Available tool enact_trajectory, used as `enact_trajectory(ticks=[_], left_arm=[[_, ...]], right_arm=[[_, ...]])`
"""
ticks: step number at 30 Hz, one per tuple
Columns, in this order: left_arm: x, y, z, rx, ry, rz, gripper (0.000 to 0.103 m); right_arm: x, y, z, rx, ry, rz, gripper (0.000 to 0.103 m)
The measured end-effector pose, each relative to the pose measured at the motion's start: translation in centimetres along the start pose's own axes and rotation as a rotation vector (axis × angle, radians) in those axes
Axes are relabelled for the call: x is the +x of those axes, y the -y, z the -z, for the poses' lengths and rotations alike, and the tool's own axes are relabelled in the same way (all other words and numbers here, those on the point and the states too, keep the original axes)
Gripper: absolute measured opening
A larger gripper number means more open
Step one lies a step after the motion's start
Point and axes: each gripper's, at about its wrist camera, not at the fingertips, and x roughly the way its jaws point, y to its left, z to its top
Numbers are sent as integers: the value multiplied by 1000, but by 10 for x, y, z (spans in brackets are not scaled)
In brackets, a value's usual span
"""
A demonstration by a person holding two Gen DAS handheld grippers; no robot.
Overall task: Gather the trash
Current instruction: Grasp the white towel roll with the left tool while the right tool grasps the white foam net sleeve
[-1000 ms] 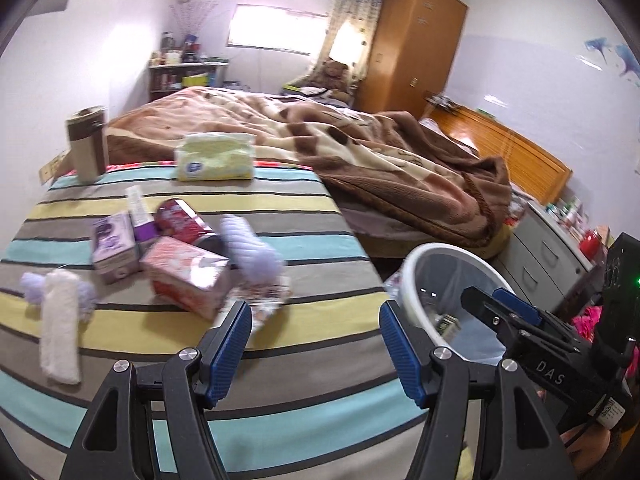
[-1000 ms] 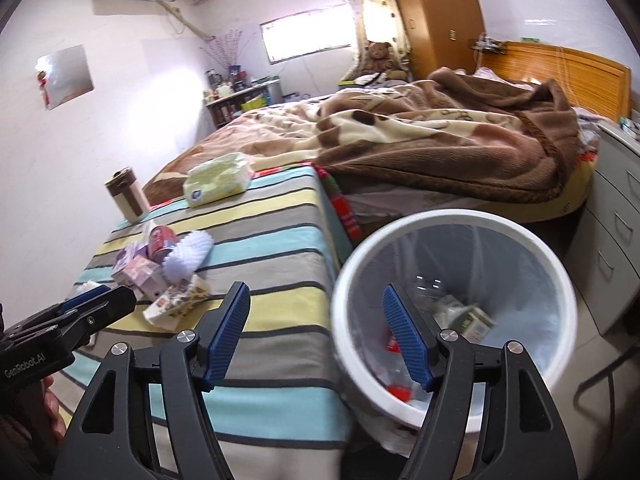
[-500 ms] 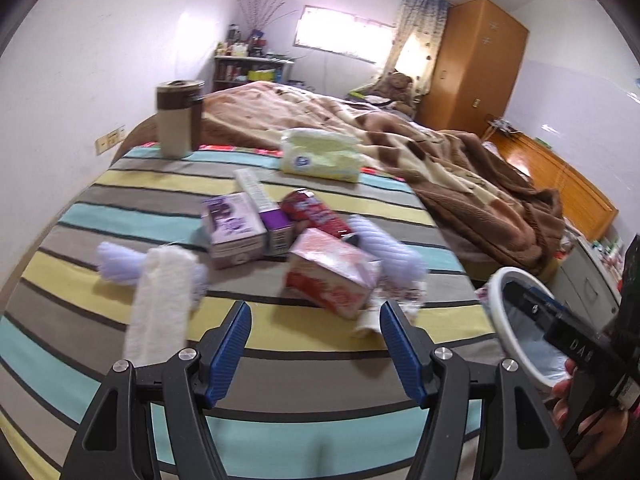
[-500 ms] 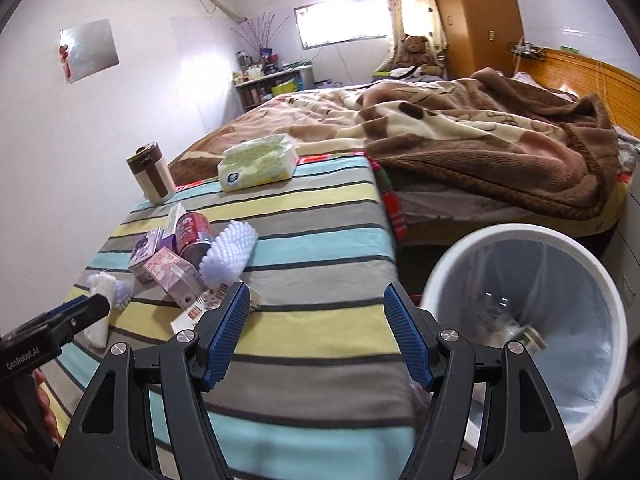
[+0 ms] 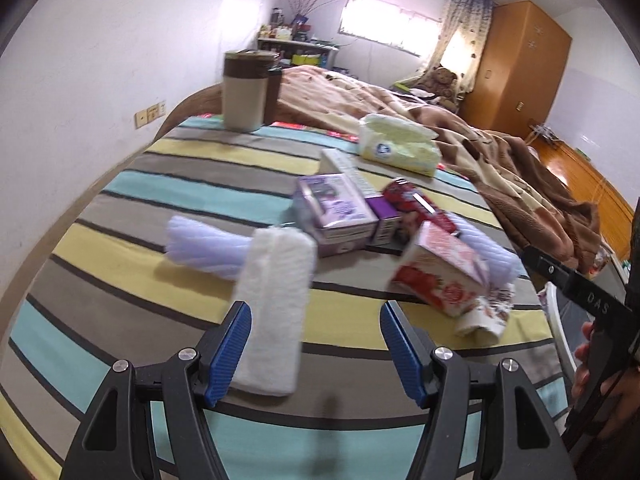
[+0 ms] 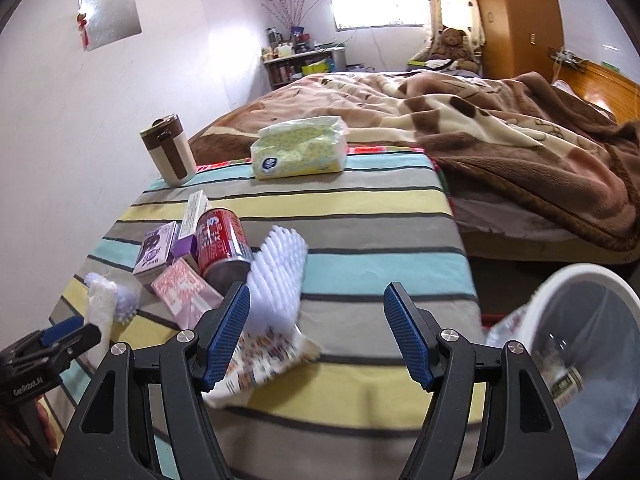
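Left wrist view: the left hand-held gripper [image 5: 316, 344] stands open with nothing held, its blue pads well apart. Just ahead of it on the striped surface [image 5: 120, 292] lies a white foam strip [image 5: 276, 304], its near end between the two pads but closer to the left one, not pressed by either. Its long axis runs away from the gripper, almost in line with the fingers and leaning slightly right at the far end. Across the strip's far end sits a pale purple foam net [image 5: 208, 246], stretched sideways. To the right of the strip are a purple box [image 5: 336, 212], a red can [image 5: 416, 208] and a pink-red carton [image 5: 440, 276] (all blurred). The strip looks like the left side's nearest piece; a straight push forward and down would likely bracket it.

Right wrist view: the right hand-held gripper [image 6: 316, 336] is also wide and empty. A white foam net [image 6: 278, 276] lies just beyond its left pad, long axis running away and to the right, over a printed wrapper [image 6: 260, 364] that partly sits between the pads. The white bin [image 6: 592, 316] stands to the right of the wrapper, off the surface's edge, holding some trash already. From the wrapper, the right gripper is clearly the nearer one.
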Motion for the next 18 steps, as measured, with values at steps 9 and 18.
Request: enact_trajectory(ticks=[9,18], left_arm=[[19,-24,2,-21,-68,-27,67],[32,-34,2,-54,-101,-16,67]], right_arm=[[27,-10,-8,-14,-66,-27,71],[50,-14,-12,-27,-130,-41,71]])
